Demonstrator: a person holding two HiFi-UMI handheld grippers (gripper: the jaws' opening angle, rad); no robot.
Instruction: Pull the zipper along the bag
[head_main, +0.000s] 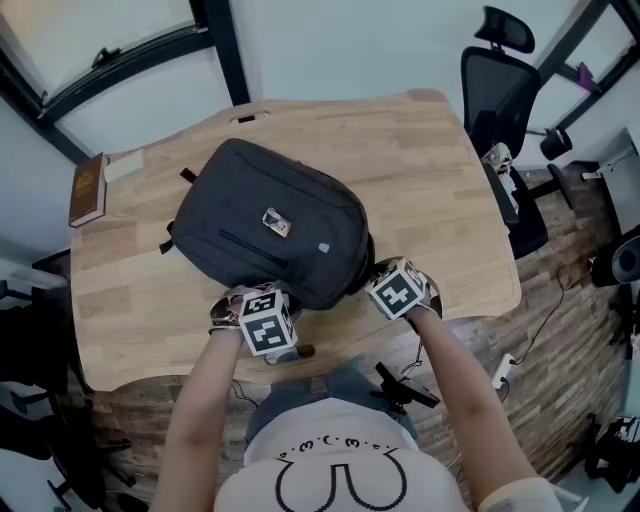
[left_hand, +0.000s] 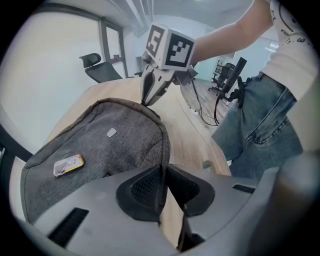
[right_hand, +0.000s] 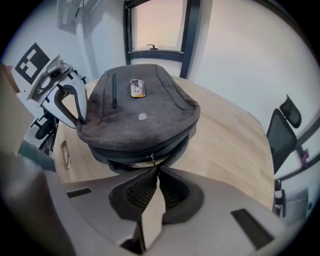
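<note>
Nearest, left gripper (left_hand: 163, 175): jaws almost together, pinching the seamed rim of the dark grey backpack (head_main: 270, 235) at its near left corner, with fabric pressed between the pads. Beside it, right gripper (right_hand: 156, 172): jaws a narrow slit apart, bare wood visible through the gap, clamped on nothing. Just ahead of those tips, a small metal zipper pull (right_hand: 150, 159), hanging on the bag's near side along the zipper track; touching the tips or not, cannot tell. Backpack flat on the wooden counter (head_main: 420, 170), front panel up, close to the person's edge, a small rectangular badge (head_main: 276, 222) on top. Both grippers pointed steeply down at the bag's near edge, left at the left corner, right toward the right corner, marker cubes uppermost. Farther off on the counter, well apart from the bag, a brown book (head_main: 88, 188) at the far left edge. Beyond the counter's right side, a black office chair (head_main: 500, 90).
</note>
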